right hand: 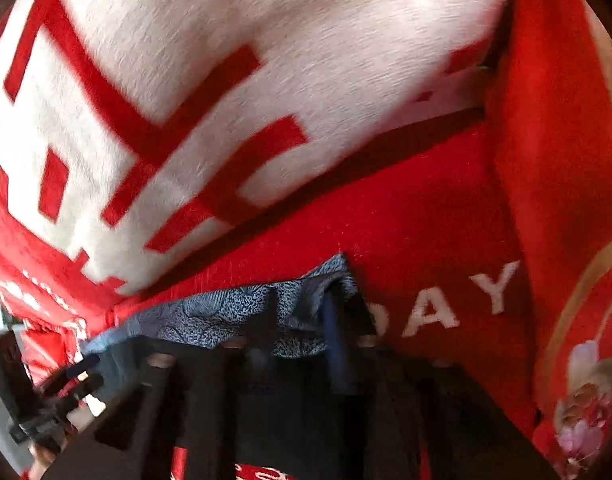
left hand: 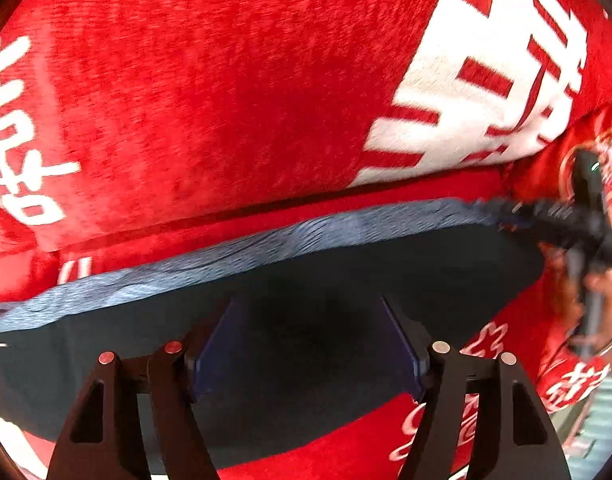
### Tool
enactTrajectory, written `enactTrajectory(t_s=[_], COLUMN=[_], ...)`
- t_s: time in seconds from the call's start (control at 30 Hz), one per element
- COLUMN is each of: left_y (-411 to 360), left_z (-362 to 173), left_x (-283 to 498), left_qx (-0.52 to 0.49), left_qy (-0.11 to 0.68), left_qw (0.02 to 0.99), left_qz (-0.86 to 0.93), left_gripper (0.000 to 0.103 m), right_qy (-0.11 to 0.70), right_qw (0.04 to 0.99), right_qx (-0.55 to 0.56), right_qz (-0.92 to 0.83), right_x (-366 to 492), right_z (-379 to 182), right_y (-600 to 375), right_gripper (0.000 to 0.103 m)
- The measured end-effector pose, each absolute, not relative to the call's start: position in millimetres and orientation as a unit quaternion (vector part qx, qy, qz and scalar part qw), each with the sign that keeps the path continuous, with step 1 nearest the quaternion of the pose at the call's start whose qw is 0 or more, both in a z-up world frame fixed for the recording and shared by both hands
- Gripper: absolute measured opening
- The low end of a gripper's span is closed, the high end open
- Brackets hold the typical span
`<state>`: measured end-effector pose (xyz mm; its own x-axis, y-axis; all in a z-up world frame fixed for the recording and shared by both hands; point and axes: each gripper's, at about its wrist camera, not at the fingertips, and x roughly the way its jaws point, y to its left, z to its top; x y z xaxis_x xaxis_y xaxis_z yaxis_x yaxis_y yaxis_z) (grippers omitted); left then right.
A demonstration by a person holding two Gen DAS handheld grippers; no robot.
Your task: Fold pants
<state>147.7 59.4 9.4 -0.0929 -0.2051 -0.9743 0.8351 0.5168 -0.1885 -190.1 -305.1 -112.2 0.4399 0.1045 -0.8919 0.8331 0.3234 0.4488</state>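
The dark pants lie on a red sofa seat, their blue patterned waistband stretched along the far edge. My left gripper is open over the dark cloth, holding nothing. My right gripper is shut on the blue waistband, which bunches between its fingers. The right gripper also shows in the left wrist view at the waistband's right end. The left gripper shows blurred at the lower left of the right wrist view.
A red cushion with large white characters leans behind the pants, also in the right wrist view. Red sofa cover with white "DAY" lettering and a flower print lies to the right.
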Motion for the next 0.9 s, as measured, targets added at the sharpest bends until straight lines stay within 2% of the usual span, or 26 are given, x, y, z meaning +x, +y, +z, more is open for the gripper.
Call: enactTrajectory(t_s=[0.03, 0.13, 0.2, 0.27, 0.43, 0.57, 0.7, 0.8, 0.9], left_y=[61.9, 78.3, 89.2, 98.1, 102.1, 105.4, 106.7, 103.9, 102.1], left_z=[7.3, -2.7, -11.5, -23.0, -45.9, -53.3, -65.0, -71.2, -71.6], left_x=[148.0, 141.0, 134.3, 130.4, 130.2, 123.6, 110.5, 101.3, 95.1], left_qx=[0.268, 0.280, 0.281, 0.281, 0.284, 0.284, 0.289, 0.294, 0.294], left_qy=[0.608, 0.615, 0.621, 0.629, 0.638, 0.642, 0.647, 0.645, 0.645], left_qw=[0.624, 0.626, 0.627, 0.628, 0.632, 0.631, 0.622, 0.624, 0.621], left_qz=[-0.410, -0.389, -0.377, -0.362, -0.336, -0.330, -0.331, -0.329, -0.333], left_gripper=[0.071, 0.071, 0.071, 0.071, 0.071, 0.071, 0.071, 0.074, 0.075], right_qy=[0.449, 0.424, 0.415, 0.410, 0.387, 0.352, 0.379, 0.369, 0.366], right_qw=[0.678, 0.694, 0.681, 0.656, 0.629, 0.626, 0.626, 0.607, 0.609], right_qx=[0.507, 0.498, 0.524, 0.560, 0.606, 0.621, 0.607, 0.630, 0.612], right_qz=[-0.285, -0.301, -0.299, -0.295, -0.297, -0.314, -0.309, -0.314, -0.348], right_x=[-195.1, -215.9, -235.0, -251.8, -268.9, -283.2, -279.6, -279.6, -283.5], right_z=[-103.5, -75.0, -67.9, -75.1, -95.5, -82.8, -84.1, -102.8, -92.2], right_y=[-303.0, -284.4, -262.5, -243.4, -222.4, -225.1, -225.6, -233.8, -229.6], right_gripper=[0.068, 0.068, 0.067, 0.055, 0.054, 0.050, 0.050, 0.050, 0.050])
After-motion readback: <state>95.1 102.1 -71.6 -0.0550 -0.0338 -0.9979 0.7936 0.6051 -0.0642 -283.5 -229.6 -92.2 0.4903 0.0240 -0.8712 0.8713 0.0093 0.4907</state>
